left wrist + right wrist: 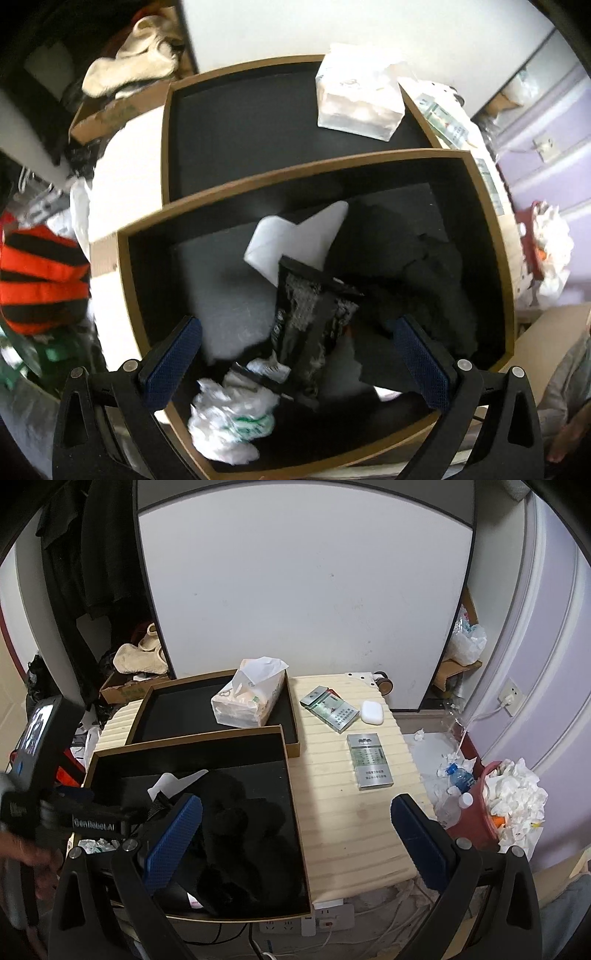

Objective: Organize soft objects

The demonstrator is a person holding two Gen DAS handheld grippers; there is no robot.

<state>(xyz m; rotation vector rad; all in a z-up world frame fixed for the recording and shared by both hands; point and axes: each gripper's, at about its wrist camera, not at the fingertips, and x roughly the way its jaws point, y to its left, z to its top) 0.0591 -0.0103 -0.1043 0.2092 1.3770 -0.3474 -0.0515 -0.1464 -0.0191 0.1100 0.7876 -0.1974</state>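
My left gripper [297, 328] is open above the near black tray [127, 295]. Below it lie a black shiny packet [314, 317], a crumpled white-and-green plastic bag [229, 417], a white folded sheet [291, 240] and a dark fuzzy cloth [424, 295]. My right gripper [295, 812] is open and empty over the near tray's right rim [295, 812] and the wooden table [343, 812]. The dark cloth [243, 849] fills the tray's right half. The far tray [177, 709] holds a tissue pack [251, 698]. The left gripper [85, 812] shows at the left.
Two cigarette packs [369, 760] and a white case [372, 712] lie on the table. A red bin [491, 812] full of tissues stands at the right. An orange-and-black striped cloth [40, 280] and clutter lie left of the table. A power strip [306, 919] hangs at the front edge.
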